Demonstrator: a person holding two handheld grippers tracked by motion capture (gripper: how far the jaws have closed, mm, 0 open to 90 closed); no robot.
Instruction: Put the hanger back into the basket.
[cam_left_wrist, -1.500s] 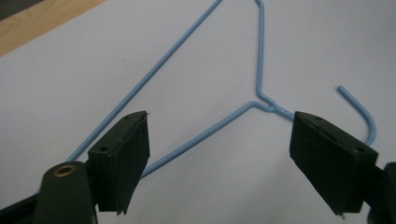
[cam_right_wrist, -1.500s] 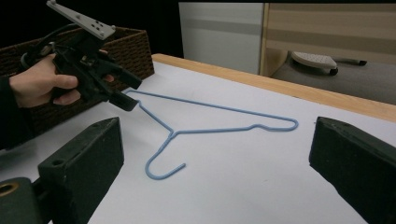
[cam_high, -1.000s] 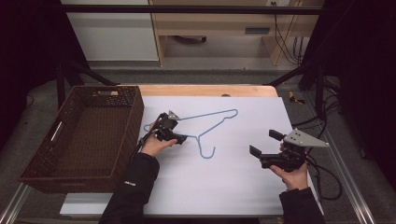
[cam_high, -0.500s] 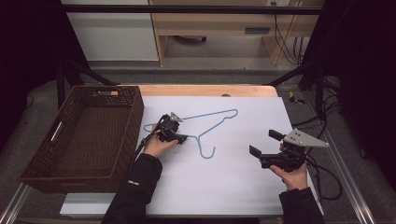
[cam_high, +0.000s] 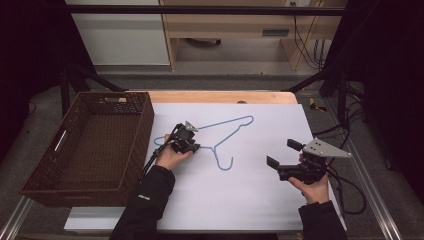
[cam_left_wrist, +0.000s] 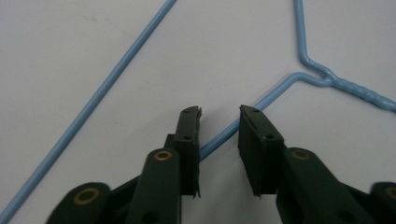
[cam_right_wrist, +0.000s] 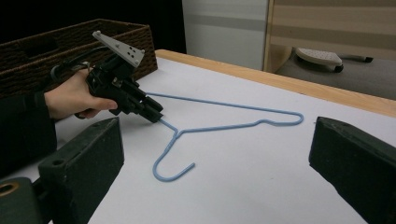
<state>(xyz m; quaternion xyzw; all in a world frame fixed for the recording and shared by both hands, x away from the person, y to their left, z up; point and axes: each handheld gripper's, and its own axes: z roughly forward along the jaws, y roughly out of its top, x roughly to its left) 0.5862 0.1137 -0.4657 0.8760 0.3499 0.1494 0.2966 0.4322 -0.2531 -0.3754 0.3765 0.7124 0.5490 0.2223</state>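
Left gripper (cam_left_wrist: 218, 119) is down on the sheet with its black jaws straddling one shoulder wire of the thin blue wire clothes hanger (cam_high: 235, 125); the jaws have just been closing, yet a gap shows on the right-hand pad in the left gripper view, so the wire sits between them, not yet pinched, though the left-hand pad may already brush it, hard to tell at this angle. Right gripper (cam_high: 282, 159) is held off to the side in the person's right hand, jaws spread wide, nothing in them, well apart from the hanger. Hanger lies flat on the white table cover (cam_high: 250, 200), hook toward the person, near the dark brown woven wicker basket (cam_high: 50, 185) at the table's left. Judgement on handling: very light, springy rather than rigid, and the coated wire looks smooth, so it may roll or slip between flat pads and swing once lifted. Lying flush, it gives little to get under. Best hold looks like the shoulder wire close to the twisted neck, where the balance is near centre and the twist resists sliding.
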